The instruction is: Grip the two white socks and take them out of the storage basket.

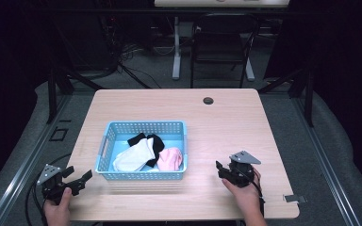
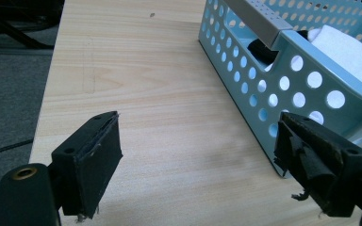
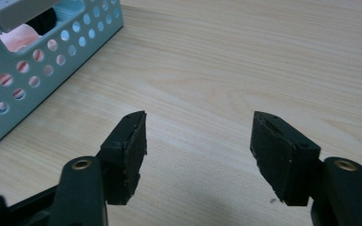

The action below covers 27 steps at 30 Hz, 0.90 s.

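The bench point(image 1: 226, 122) is pale wood with fine grain lines, and a small dark round spot point(image 1: 208, 100) marks its far side. The basket point(image 1: 118, 129) is light blue, its walls patterned with rows of round holes, and it holds a white cloth point(image 1: 134, 157), a black cloth point(image 1: 154, 141) and a pink cloth point(image 1: 170, 159). Both the left claw point(image 1: 78, 179) and the right claw point(image 1: 221, 170) are black, each topped by a grey plate.

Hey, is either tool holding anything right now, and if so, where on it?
Nothing is held. The left tool and right tool both stand open over bare table, either side of the blue basket.
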Each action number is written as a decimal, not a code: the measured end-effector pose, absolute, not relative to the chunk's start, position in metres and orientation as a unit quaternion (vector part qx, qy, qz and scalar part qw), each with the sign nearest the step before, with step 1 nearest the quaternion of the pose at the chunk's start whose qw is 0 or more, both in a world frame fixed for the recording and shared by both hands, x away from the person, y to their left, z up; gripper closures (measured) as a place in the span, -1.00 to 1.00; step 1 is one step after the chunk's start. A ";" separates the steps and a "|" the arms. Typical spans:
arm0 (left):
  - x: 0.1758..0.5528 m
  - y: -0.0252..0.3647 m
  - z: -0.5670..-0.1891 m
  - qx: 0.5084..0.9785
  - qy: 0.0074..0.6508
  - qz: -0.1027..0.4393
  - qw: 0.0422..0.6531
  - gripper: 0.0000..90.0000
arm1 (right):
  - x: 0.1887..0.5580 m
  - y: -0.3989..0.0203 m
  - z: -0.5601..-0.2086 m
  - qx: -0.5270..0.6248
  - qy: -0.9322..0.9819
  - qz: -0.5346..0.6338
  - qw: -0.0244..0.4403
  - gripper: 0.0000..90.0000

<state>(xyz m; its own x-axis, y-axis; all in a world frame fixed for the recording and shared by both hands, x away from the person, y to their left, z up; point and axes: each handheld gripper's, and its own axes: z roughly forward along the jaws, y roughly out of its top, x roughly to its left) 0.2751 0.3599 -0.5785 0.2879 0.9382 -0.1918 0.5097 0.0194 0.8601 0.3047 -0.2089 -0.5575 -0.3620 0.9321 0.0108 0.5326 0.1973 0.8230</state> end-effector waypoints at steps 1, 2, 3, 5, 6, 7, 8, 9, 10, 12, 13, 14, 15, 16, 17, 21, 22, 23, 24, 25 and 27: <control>0.275 0.360 -0.578 0.660 0.548 0.235 0.457 -0.66 | 0.304 -0.209 -0.558 0.503 0.727 0.391 0.255 -0.14; 0.275 0.360 -0.578 0.660 0.548 0.235 0.457 -0.66 | 0.304 -0.209 -0.558 0.505 0.726 0.393 0.251 -0.13; 0.275 0.360 -0.578 0.660 0.548 0.234 0.457 -0.66 | 0.304 -0.209 -0.558 0.507 0.725 0.395 0.250 -0.11; 0.275 0.360 -0.578 0.660 0.549 0.235 0.457 -0.66 | 0.304 -0.208 -0.557 0.509 0.722 0.398 0.248 -0.09; 0.275 0.360 -0.578 0.660 0.549 0.235 0.457 -0.66 | 0.304 -0.208 -0.557 0.510 0.721 0.399 0.246 -0.07; 0.275 0.360 -0.578 0.660 0.549 0.235 0.457 -0.66 | 0.304 -0.208 -0.556 0.510 0.723 0.398 0.243 -0.05; 0.275 0.360 -0.578 0.659 0.549 0.235 0.457 -0.66 | 0.304 -0.208 -0.555 0.510 0.723 0.400 0.239 -0.04; 0.275 0.360 -0.578 0.659 0.549 0.235 0.457 -0.66 | 0.304 -0.208 -0.555 0.510 0.723 0.400 0.239 -0.04; 0.275 0.360 -0.578 0.660 0.548 0.235 0.457 -0.66 | 0.304 -0.207 -0.554 0.509 0.721 0.405 0.237 -0.03; 0.275 0.359 -0.578 0.661 0.548 0.235 0.456 -0.66 | 0.303 -0.206 -0.554 0.510 0.721 0.406 0.235 -0.01; 0.276 0.359 -0.578 0.659 0.548 0.237 0.458 -0.66 | 0.303 -0.206 -0.554 0.512 0.721 0.405 0.233 0.00; 0.276 0.359 -0.578 0.660 0.547 0.235 0.458 -0.66 | 0.302 -0.207 -0.553 0.512 0.721 0.407 0.232 0.00; 0.276 0.359 -0.578 0.660 0.547 0.234 0.458 -0.66 | 0.302 -0.207 -0.553 0.510 0.722 0.407 0.231 0.00; 0.276 0.359 -0.578 0.662 0.548 0.233 0.456 -0.66 | 0.301 -0.207 -0.553 0.510 0.721 0.408 0.232 0.01; 0.276 0.358 -0.578 0.662 0.548 0.234 0.456 -0.66 | 0.301 -0.207 -0.553 0.510 0.721 0.407 0.232 0.02; 0.276 0.359 -0.579 0.657 0.549 0.235 0.459 -0.66 | 0.302 -0.207 -0.553 0.510 0.723 0.407 0.228 0.02; 0.276 0.359 -0.578 0.660 0.550 0.234 0.456 -0.66 | 0.302 -0.206 -0.553 0.510 0.724 0.404 0.229 0.02; 0.276 0.359 -0.578 0.659 0.550 0.234 0.456 -0.66 | 0.302 -0.205 -0.552 0.510 0.722 0.407 0.228 0.02; 0.276 0.359 -0.578 0.659 0.550 0.234 0.456 -0.66 | 0.302 -0.205 -0.551 0.511 0.724 0.405 0.225 0.02; 0.276 0.359 -0.579 0.659 0.551 0.234 0.456 -0.66 | 0.301 -0.204 -0.551 0.511 0.724 0.407 0.220 0.02; 0.276 0.359 -0.579 0.660 0.550 0.233 0.455 -0.66 | 0.301 -0.201 -0.548 0.510 0.728 0.408 0.210 0.02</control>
